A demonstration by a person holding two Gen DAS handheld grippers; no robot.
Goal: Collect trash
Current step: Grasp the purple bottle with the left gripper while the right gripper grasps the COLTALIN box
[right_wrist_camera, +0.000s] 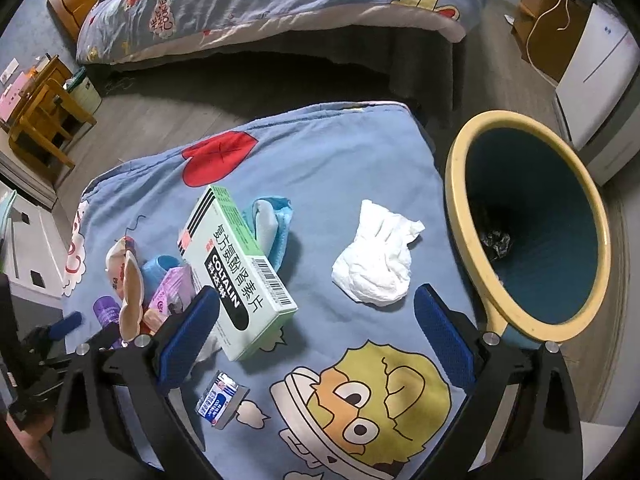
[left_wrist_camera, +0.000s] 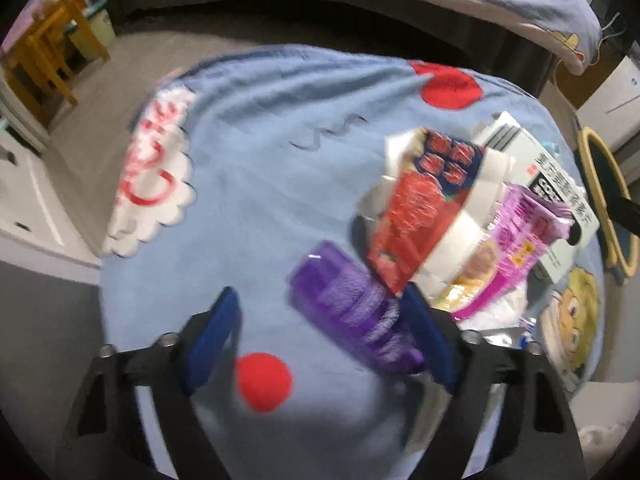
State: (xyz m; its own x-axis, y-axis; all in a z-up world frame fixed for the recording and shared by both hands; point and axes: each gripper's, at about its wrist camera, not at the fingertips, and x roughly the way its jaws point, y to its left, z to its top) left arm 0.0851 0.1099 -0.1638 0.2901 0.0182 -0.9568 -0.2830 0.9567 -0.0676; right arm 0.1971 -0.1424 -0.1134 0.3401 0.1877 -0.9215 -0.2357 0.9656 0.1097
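While my left tool (left_wrist_camera: 320,340) hangs over the blue cartoon cloth (left_wrist_camera: 260,152), its blue ribbed pads stand wide apart with a purple tube (left_wrist_camera: 356,312) lying slantwise between them. The tube's lower end sits just beside the right-hand pad, but the picture is smeared, so I cannot tell whether they touch; the left-hand pad is clear of it. No grip yet.

My right tool (right_wrist_camera: 316,336) is spread wide too and holds nothing. Between its pads lies bare cloth, with the corner of a pale green carton (right_wrist_camera: 236,276) close to the left-hand pad, perhaps brushing it.

The trash lies on the soft, wrinkled cloth. Left of the carton is a heap: a glossy red-and-white wrapper (left_wrist_camera: 420,208), a pink packet (left_wrist_camera: 516,240) and the tube. Behind the carton rests a folded blue rag (right_wrist_camera: 272,224). A crumpled white tissue (right_wrist_camera: 376,256) lies apart to the right, near the bin (right_wrist_camera: 484,288). A small shiny blister pack (right_wrist_camera: 220,400) sits in front of the carton.

The bin is round, cream-rimmed and dark blue inside, beside the cloth's right edge, with something dark and crinkled at its bottom.
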